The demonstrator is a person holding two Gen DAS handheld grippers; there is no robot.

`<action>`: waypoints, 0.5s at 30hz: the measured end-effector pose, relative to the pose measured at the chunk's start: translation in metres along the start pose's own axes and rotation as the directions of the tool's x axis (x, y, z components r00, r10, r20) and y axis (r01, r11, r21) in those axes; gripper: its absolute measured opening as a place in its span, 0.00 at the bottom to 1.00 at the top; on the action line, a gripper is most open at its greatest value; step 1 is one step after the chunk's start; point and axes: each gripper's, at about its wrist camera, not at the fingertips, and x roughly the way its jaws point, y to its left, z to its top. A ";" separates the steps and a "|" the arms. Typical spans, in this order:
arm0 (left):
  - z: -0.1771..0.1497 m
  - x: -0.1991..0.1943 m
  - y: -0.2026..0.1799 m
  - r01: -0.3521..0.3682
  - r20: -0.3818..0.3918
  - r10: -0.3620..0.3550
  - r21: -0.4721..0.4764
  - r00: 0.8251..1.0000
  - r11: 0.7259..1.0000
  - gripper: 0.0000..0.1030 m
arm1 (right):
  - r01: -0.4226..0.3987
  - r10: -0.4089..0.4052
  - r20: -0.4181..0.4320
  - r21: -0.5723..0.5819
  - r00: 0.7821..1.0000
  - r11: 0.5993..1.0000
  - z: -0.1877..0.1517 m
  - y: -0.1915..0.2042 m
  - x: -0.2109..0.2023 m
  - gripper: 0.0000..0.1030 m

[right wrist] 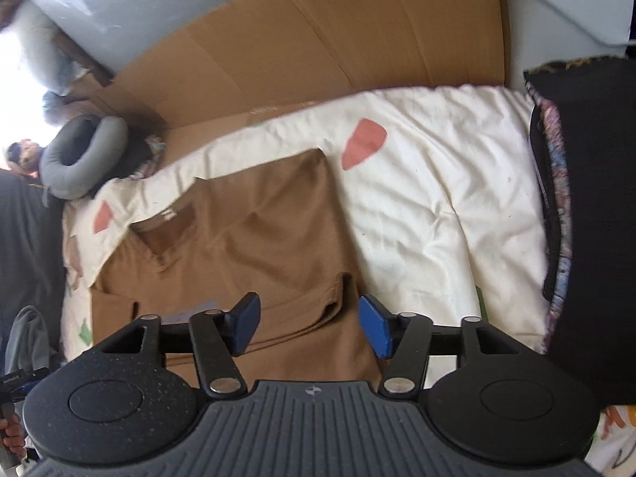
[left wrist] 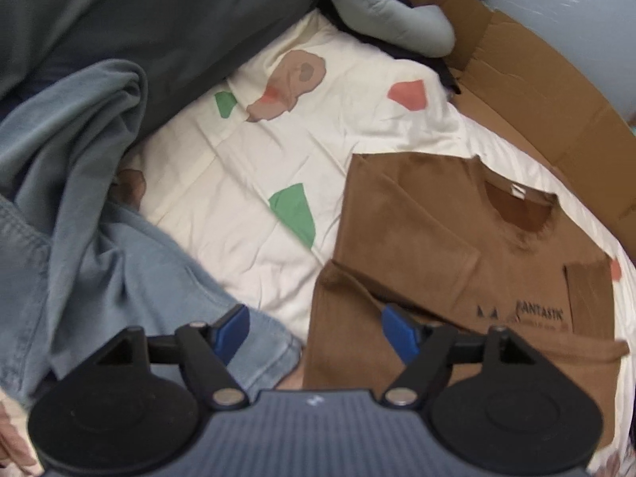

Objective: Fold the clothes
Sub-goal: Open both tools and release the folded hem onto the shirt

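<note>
A brown T-shirt (left wrist: 457, 246) with black lettering lies flat on a cream bedspread (left wrist: 246, 183), sleeves folded in over its body. My left gripper (left wrist: 314, 332) is open above the shirt's left edge, nothing between its blue fingers. In the right wrist view the same brown T-shirt (right wrist: 246, 246) lies with its collar to the left. My right gripper (right wrist: 310, 326) hovers open over the shirt's right side near a folded hem; its jaws stand wide apart and hold nothing.
A pile of blue-grey and denim clothes (left wrist: 79, 206) lies left of the shirt. Flattened cardboard (right wrist: 318, 39) lines the far side of the bed. A grey neck pillow (right wrist: 79, 155) sits at the far left, a black garment (right wrist: 592, 218) at the right.
</note>
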 end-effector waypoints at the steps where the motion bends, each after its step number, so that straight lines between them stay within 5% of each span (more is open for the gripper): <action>1: -0.003 -0.007 -0.002 0.000 0.003 0.000 0.009 1.000 1.000 0.77 | -0.004 0.004 0.004 -0.010 1.000 1.000 -0.002 0.001 -0.010 0.64; 15: -0.010 -0.086 -0.018 0.026 0.038 -0.030 0.083 0.999 0.996 0.86 | -0.029 0.039 0.067 -0.147 0.997 0.989 -0.004 0.011 -0.127 0.74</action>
